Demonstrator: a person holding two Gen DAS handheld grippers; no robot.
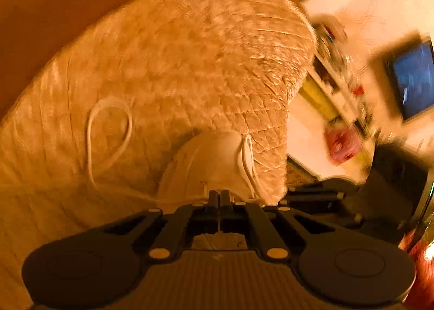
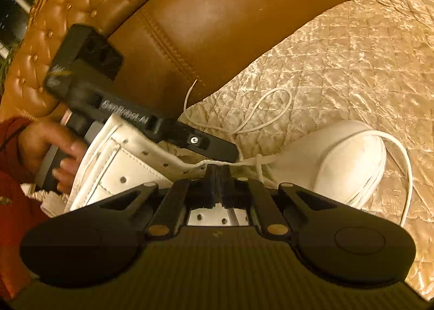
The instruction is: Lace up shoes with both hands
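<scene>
Right wrist view: right gripper [image 2: 218, 171] jaws pinched shut at white sneaker's [image 2: 350, 158] eyelets, lace [image 2: 271, 109] hidden btw them? can't tell; left gripper [image 2: 230, 154] angles in opposite, prob steadying. Left jaws closed too.

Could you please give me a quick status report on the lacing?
Both grippers shut: left gripper, right gripper, grip contents unclear. White shoe on quilted bedspread, eyelets mostly empty, white lace looping loose. Nothing in the way.
</scene>
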